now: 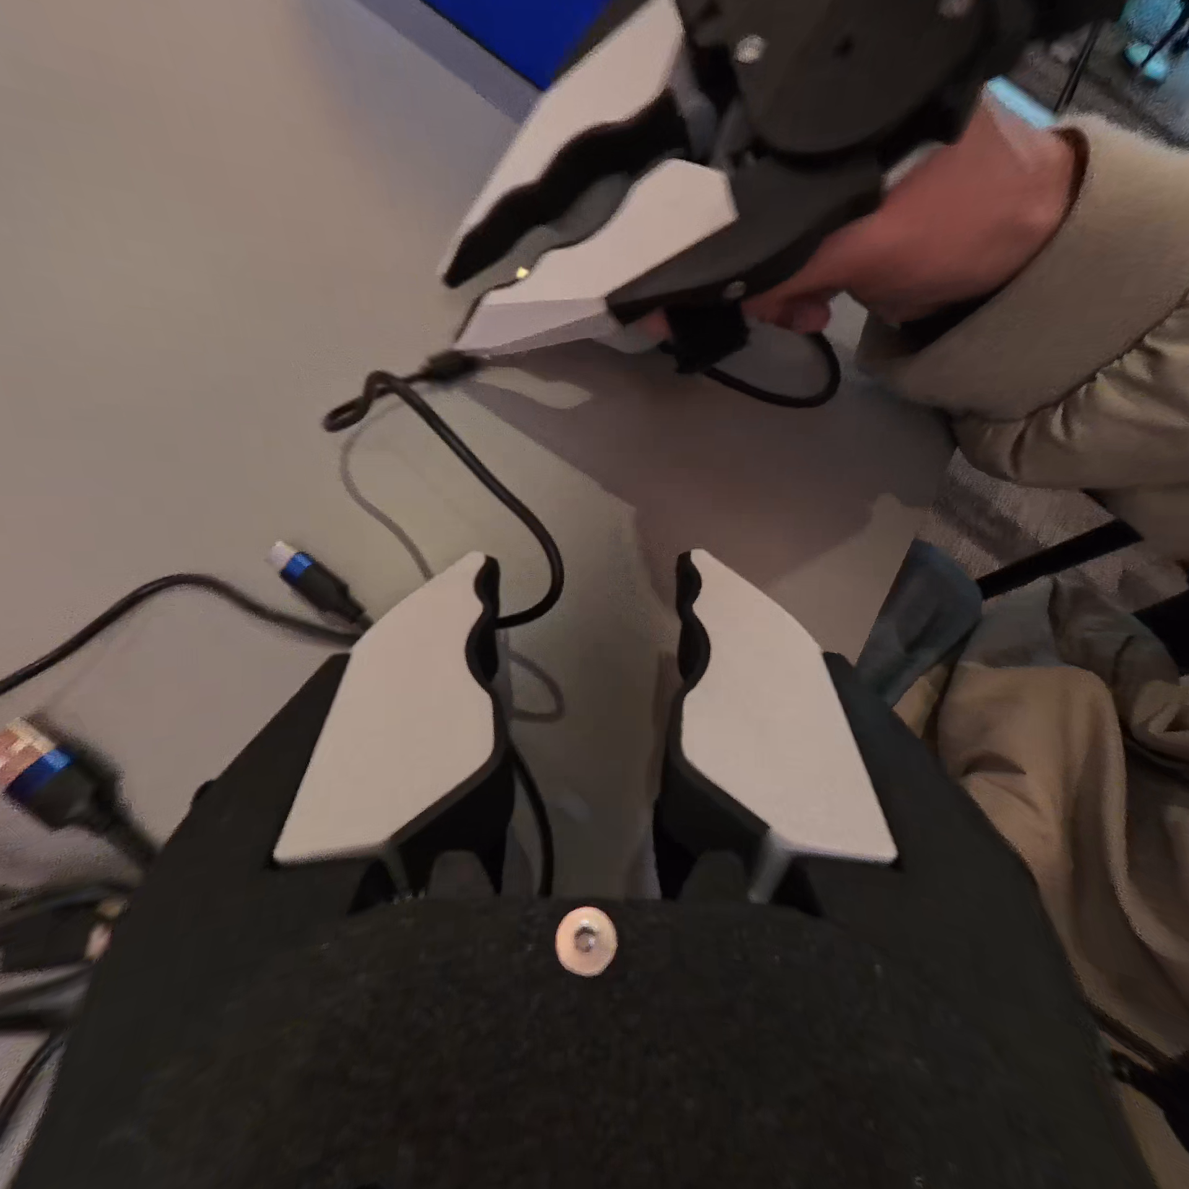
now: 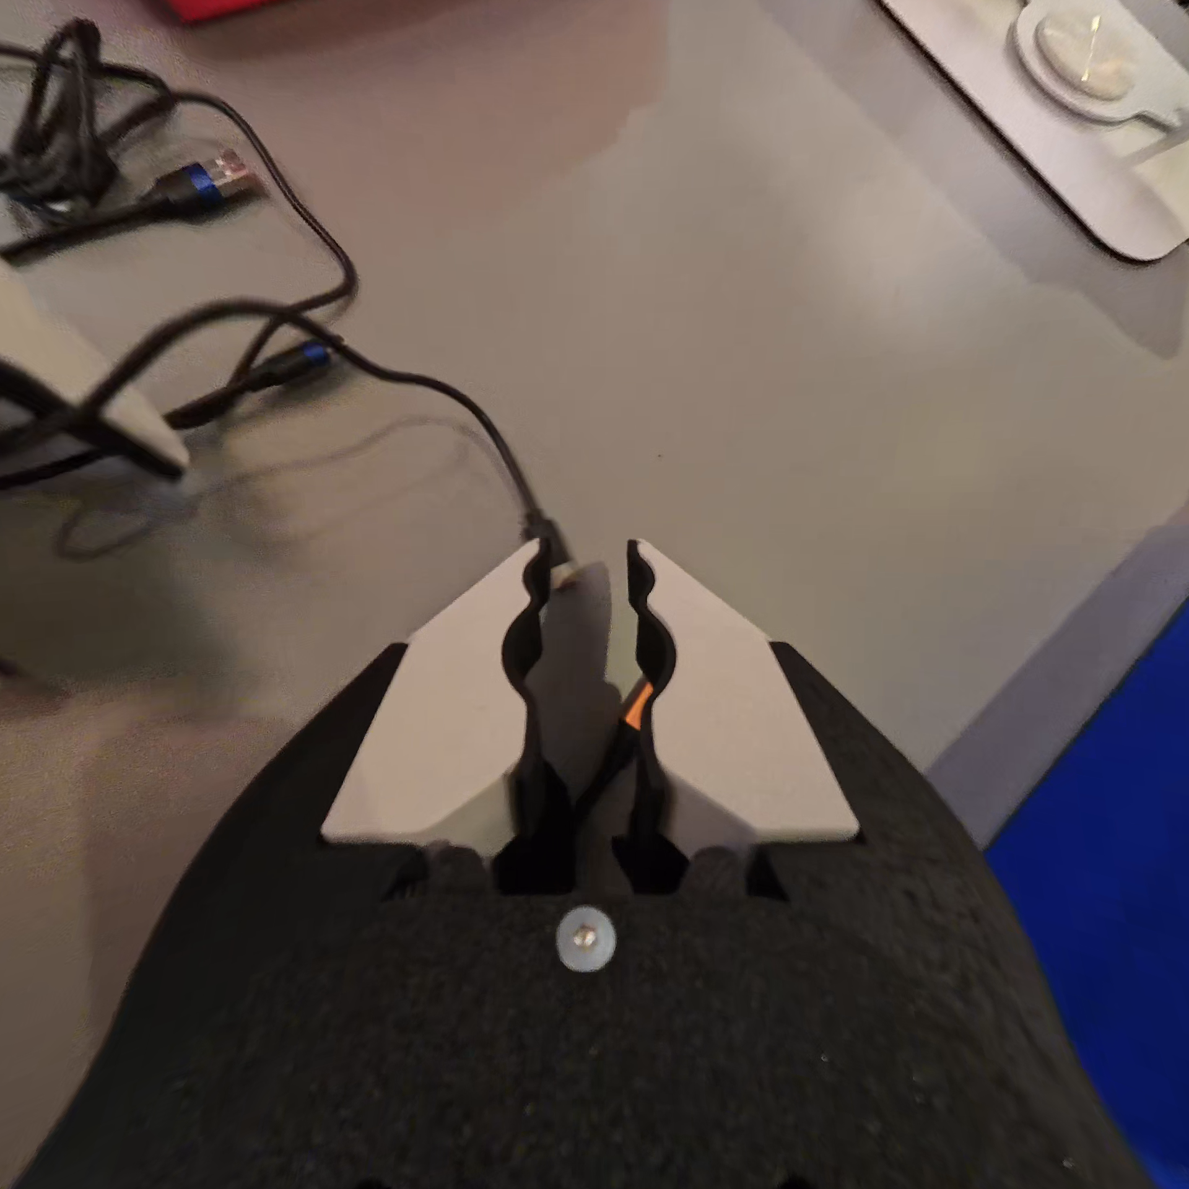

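A thin black cable (image 1: 464, 464) lies in loops on the grey table (image 1: 161, 289). My left gripper (image 1: 587, 566) is open and holds nothing; the cable runs against its left finger and passes under it. My right gripper (image 2: 584, 552) is open with a narrow gap. The cable's small plug (image 2: 548, 543) lies at the tip of its left finger, its metal end in the gap. In the left wrist view the right gripper (image 1: 464, 302) hovers just above that plug (image 1: 450, 367). One left fingertip (image 2: 141, 431) shows at the right wrist view's left edge, with the cable (image 2: 450, 392) draped across it.
Two blue-ringed USB plugs (image 1: 302, 572) (image 1: 38, 765) on black leads lie at the left; they also show in the right wrist view (image 2: 212, 177) (image 2: 302, 357). A silver slab with a white round pad (image 2: 1061, 129) sits at the far right. A blue surface (image 2: 1126, 836) borders the table edge. A person's hand (image 1: 933, 225) in a beige sleeve holds the right gripper.
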### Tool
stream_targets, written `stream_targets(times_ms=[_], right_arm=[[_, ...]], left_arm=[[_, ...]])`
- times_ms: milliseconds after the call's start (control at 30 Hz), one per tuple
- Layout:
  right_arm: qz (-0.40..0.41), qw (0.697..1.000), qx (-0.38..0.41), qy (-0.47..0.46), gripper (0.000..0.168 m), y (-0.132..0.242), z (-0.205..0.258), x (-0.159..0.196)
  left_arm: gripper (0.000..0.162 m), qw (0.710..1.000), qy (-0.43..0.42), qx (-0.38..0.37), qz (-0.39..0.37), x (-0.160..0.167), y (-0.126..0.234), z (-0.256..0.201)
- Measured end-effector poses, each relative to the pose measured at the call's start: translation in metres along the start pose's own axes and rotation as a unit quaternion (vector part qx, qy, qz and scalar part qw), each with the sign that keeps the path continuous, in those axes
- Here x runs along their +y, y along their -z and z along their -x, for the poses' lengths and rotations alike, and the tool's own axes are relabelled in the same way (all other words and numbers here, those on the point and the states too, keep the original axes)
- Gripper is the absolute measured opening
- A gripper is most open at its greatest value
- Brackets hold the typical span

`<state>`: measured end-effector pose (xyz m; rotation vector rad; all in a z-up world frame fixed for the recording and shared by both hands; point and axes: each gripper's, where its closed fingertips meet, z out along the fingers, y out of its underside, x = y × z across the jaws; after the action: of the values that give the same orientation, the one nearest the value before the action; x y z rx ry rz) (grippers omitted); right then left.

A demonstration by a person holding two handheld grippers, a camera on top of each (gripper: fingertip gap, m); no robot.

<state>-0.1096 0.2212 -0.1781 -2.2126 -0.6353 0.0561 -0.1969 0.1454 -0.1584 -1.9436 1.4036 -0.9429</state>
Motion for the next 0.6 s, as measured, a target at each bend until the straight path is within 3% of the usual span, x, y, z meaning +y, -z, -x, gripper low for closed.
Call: stream_targets(times_ms=[167, 233, 300, 367, 433, 500, 600], right_arm=[[-0.087, 0.995, 0.017, -0.051, 0.024, 0.051, 0.004, -0.012], [-0.131, 0.988, -0.004, -0.084, 0.021, 0.073, 0.021, -0.016], [-0.163, 0.98, -0.01, -0.117, 0.018, 0.087, 0.036, -0.014], [-0.191, 0.969, -0.027, -0.152, 0.016, 0.096, 0.05, -0.012], [-0.208, 0.962, -0.059, -0.164, 0.015, 0.103, 0.064, -0.014], [-0.206, 0.964, -0.06, -0.154, 0.015, 0.101, 0.065, -0.015], [-0.196, 0.966, -0.073, -0.152, 0.016, 0.094, 0.065, -0.01]], left_arm=[[0.056, 0.995, 0.066, 0.008, -0.076, -0.012, 0.048, 0.024], [0.056, 0.987, 0.099, 0.044, -0.119, -0.027, 0.073, 0.021], [0.057, 0.979, 0.102, 0.073, -0.161, -0.045, 0.104, 0.021], [0.059, 0.979, 0.073, 0.049, -0.185, -0.063, 0.135, 0.042], [0.067, 0.987, 0.042, -0.003, -0.154, -0.071, 0.154, 0.084], [0.063, 0.993, 0.041, -0.087, -0.061, -0.067, 0.162, 0.147], [0.052, 0.974, 0.112, -0.19, 0.056, -0.065, 0.167, 0.252]])
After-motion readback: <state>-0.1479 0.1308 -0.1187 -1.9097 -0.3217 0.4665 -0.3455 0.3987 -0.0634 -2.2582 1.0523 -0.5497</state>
